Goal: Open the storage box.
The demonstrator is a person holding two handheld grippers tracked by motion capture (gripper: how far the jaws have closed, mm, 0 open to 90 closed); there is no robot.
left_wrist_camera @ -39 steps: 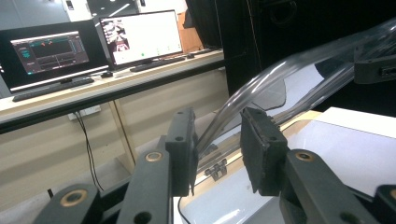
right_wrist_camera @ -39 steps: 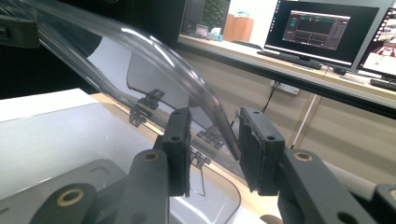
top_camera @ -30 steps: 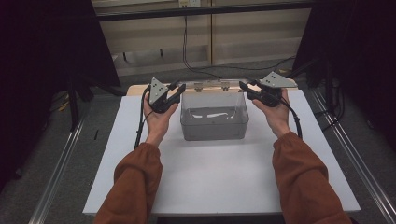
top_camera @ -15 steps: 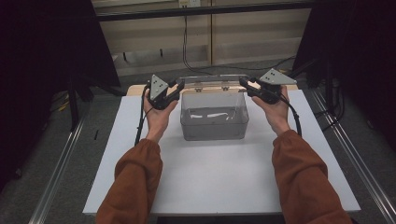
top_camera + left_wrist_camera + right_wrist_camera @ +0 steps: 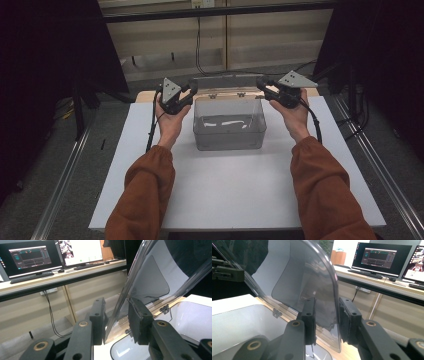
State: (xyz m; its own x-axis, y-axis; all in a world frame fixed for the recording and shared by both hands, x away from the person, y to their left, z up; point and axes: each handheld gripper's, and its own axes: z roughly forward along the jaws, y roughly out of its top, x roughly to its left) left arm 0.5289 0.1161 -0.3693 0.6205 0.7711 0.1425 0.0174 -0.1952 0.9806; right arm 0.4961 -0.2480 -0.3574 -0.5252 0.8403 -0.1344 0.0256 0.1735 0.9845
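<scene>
We see the clear hinged lid (image 5: 227,80) raised at twelve o'clock over its box (image 5: 230,131); left gripper (image 5: 186,96) and right gripper (image 5: 266,90) pinch its ends.

Lab or test room. A white table (image 5: 235,200) stands on a grey floor between metal rails (image 5: 60,195), enclosed by dark screens. A long wall bench (image 5: 62,277) carries monitors (image 5: 30,257), keyboards (image 5: 32,277) and trailing cables (image 5: 51,312).
</scene>
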